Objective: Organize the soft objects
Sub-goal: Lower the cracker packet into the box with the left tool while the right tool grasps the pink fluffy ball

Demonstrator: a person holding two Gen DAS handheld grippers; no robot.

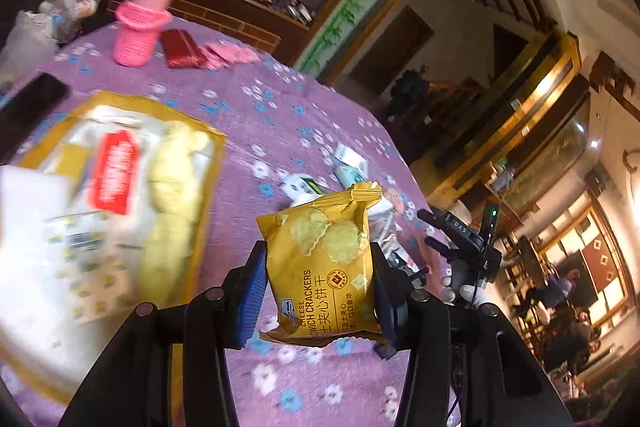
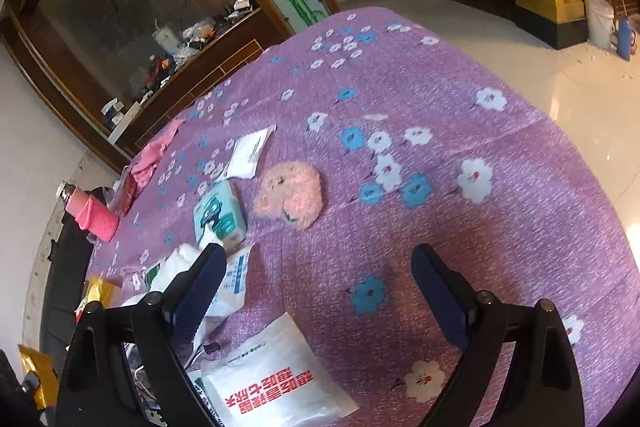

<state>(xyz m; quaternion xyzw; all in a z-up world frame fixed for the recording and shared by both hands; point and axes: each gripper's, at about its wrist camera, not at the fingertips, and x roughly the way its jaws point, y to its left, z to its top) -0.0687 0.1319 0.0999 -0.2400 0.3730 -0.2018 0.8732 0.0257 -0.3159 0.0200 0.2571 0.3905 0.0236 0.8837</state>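
My left gripper (image 1: 320,267) is shut on a yellow cheese cracker packet (image 1: 324,267) and holds it above the purple flowered tablecloth (image 1: 280,107). To its left lies a yellow tray (image 1: 120,203), blurred, with white packets and a pale yellow soft item. My right gripper (image 2: 320,283) is open and empty above the cloth (image 2: 440,147). Ahead of it lie a pink fluffy puff (image 2: 290,195), a teal tissue pack (image 2: 219,215) and a white sachet (image 2: 250,153). A white packet with red print (image 2: 276,383) lies below its left finger.
A pink sleeved bottle (image 1: 142,23), a dark red box (image 1: 181,47) and pink cloth (image 1: 230,55) sit at the far side. A black phone (image 1: 32,107) lies at the left edge. The other handle with a black device (image 1: 464,239) shows at the right table edge.
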